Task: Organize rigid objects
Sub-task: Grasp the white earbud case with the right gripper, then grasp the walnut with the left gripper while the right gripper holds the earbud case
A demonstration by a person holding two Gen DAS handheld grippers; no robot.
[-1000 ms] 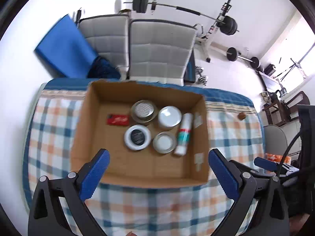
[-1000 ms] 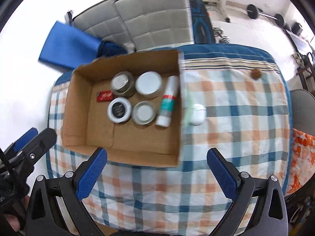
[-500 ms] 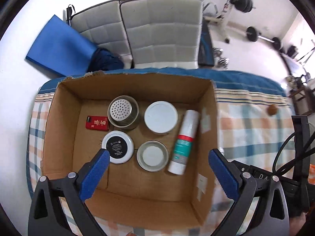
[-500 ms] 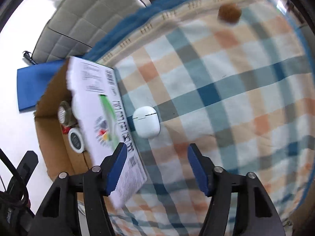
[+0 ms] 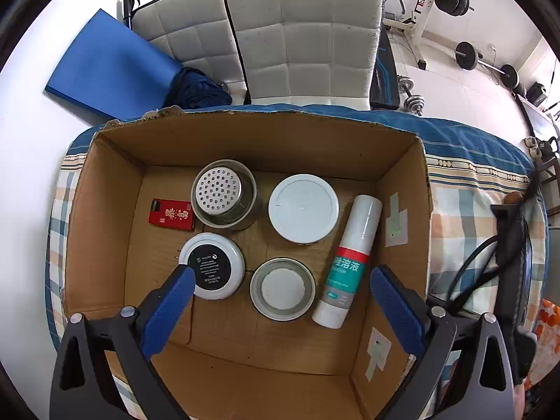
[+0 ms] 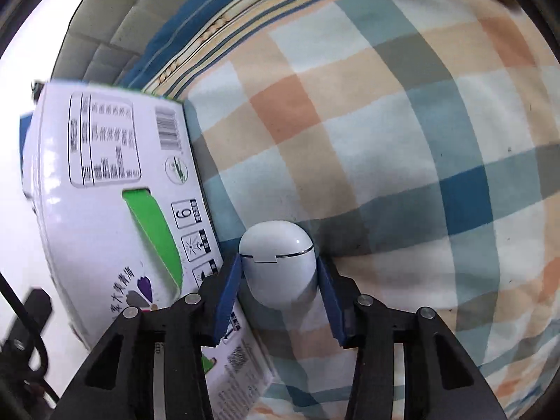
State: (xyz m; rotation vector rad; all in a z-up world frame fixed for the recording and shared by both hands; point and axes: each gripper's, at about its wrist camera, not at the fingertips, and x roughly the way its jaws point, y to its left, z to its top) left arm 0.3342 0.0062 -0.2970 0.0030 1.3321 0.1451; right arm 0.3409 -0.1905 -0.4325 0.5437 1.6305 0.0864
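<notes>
**Right tool grabbing the earbud case beside the box**

Looks like the pick-up step: the right tool has just been closing, and its blue pads now sit against both sides of the white earbud case lying on the checked cloth, just outside the cardboard box at its 9 o'clock. Next, I'd guess, lift it clear over that wall, which stands right against the left pad. The left tool hangs wide apart and empty over the box interior, where the jars, a spray bottle and a red packet leave free floor toward 6 o'clock.

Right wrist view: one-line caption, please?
Right gripper fingers closing around white earbud case on plaid tablecloth beside box.
</notes>
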